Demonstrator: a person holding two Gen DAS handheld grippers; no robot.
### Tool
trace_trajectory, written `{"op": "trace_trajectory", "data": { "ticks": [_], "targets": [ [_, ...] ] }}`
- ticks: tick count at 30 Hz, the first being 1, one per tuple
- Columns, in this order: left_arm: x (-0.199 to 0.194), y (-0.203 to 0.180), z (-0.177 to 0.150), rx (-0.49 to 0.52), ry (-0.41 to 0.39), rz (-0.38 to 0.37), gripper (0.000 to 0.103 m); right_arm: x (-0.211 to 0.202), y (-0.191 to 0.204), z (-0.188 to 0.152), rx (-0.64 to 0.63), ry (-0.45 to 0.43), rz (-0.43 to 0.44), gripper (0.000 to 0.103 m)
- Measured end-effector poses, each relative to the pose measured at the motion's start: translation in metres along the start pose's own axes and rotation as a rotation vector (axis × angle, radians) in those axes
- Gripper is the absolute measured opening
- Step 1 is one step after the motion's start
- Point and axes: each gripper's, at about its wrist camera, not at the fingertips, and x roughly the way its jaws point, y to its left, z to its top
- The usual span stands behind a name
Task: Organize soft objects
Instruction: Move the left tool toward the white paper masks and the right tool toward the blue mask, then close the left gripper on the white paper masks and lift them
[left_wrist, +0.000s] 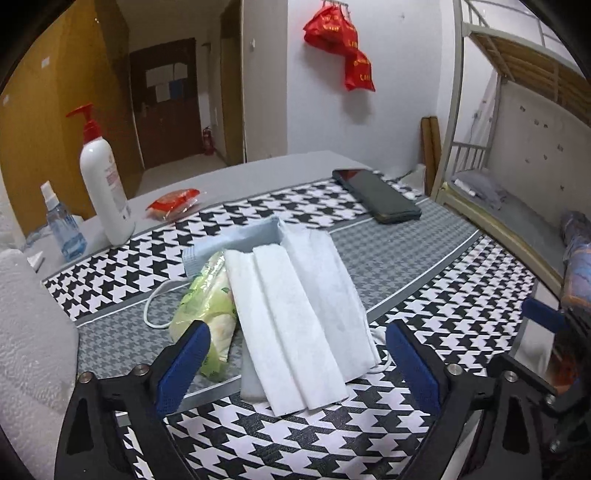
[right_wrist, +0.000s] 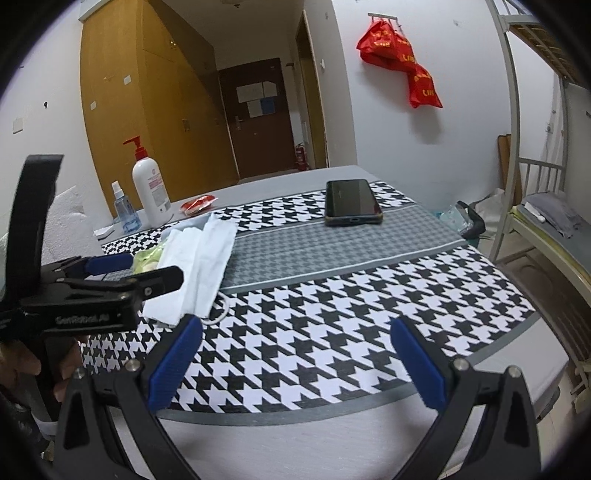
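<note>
The left gripper (left_wrist: 295, 354) stands wide, empty, straddling the near end of the white pleated fabric face mask (left_wrist: 295, 317); closing could also pinch the green plastic tissue packet (left_wrist: 207, 306) by its left finger. The right gripper (right_wrist: 295, 354) gapes empty over the houndstooth-clothed bench (right_wrist: 314, 314)

White face masks (left_wrist: 295, 317) lie between the open left hand-held gripper (left_wrist: 295, 354), apparently untouched.
</note>
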Motion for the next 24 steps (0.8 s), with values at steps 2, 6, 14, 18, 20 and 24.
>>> {"op": "trace_trajectory", "data": {
  "ticks": [2, 6, 14, 18, 20, 24],
  "targets": [
    [0.007, 0.000, -0.001, -0.008, 0.023, 0.018, 0.092, 0.000, -0.001, 0.000, 0.001, 0.001, -0.003, 0.103],
    [0.014, -0.001, -0.001, -0.009, 0.041, 0.013, 0.083, 0.000, -0.001, 0.000, -0.007, 0.004, -0.002, 0.103],
    [0.018, -0.009, -0.002, 0.018, 0.073, -0.018, 0.064, 0.000, 0.000, 0.001, -0.024, 0.005, -0.014, 0.103],
    [0.026, -0.013, -0.002, 0.028, 0.108, -0.036, 0.046, -0.001, -0.001, 0.001, -0.017, 0.000, -0.013, 0.103],
    [0.027, -0.015, -0.003, 0.038, 0.115, -0.054, 0.036, -0.001, -0.001, 0.001, -0.021, 0.003, -0.019, 0.103],
    [0.030, -0.017, -0.004, 0.040, 0.137, -0.084, 0.022, -0.003, 0.000, 0.001, -0.025, 0.002, -0.023, 0.103]
  ]
}}
